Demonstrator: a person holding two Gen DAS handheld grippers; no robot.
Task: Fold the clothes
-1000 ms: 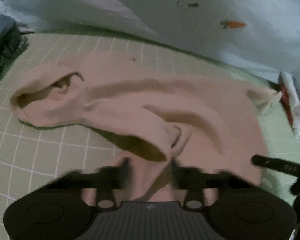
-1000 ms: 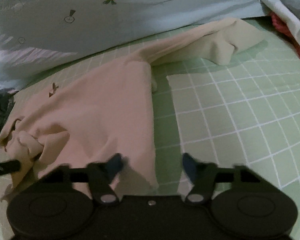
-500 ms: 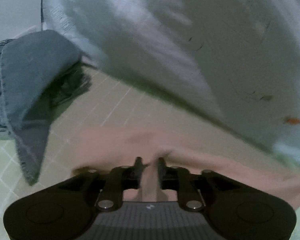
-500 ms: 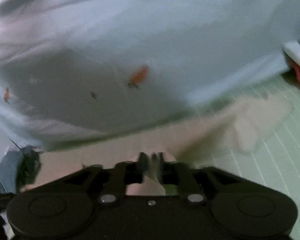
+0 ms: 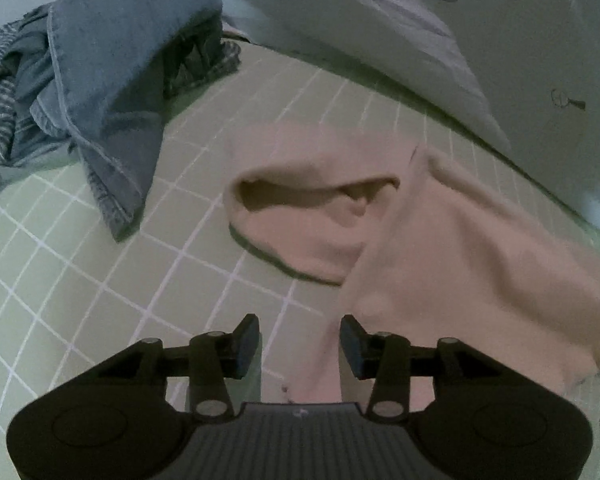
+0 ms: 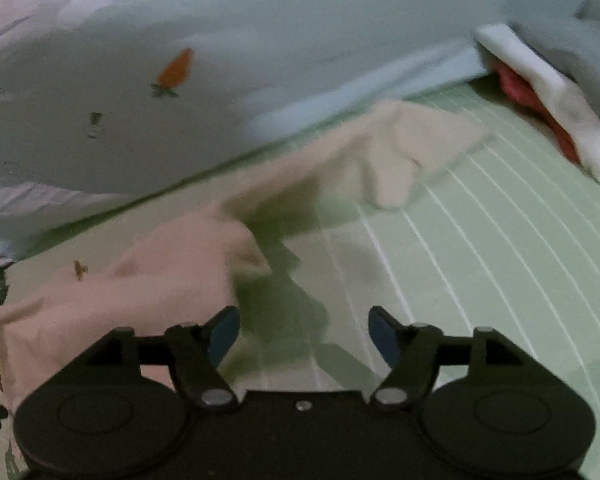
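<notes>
A pale pink garment (image 5: 440, 248) lies rumpled on the green checked sheet (image 5: 80, 280), one open sleeve end (image 5: 312, 196) facing the left wrist view. My left gripper (image 5: 299, 340) is open and empty just above the sheet, the garment's edge by its right finger. In the right wrist view the same garment (image 6: 172, 276) lies to the left, a sleeve (image 6: 412, 148) stretched toward the back. My right gripper (image 6: 304, 332) is open and empty over bare sheet (image 6: 480, 280).
A heap of blue denim and striped clothes (image 5: 92, 60) sits at the back left. A pale quilt with carrot prints (image 6: 260, 40) runs along the back. A red and white folded cloth (image 6: 540, 96) lies at the back right.
Both grippers were shut on the pink garment half a second ago. Both have now opened and let it drop onto the sheet, more bunched than a second ago.
</notes>
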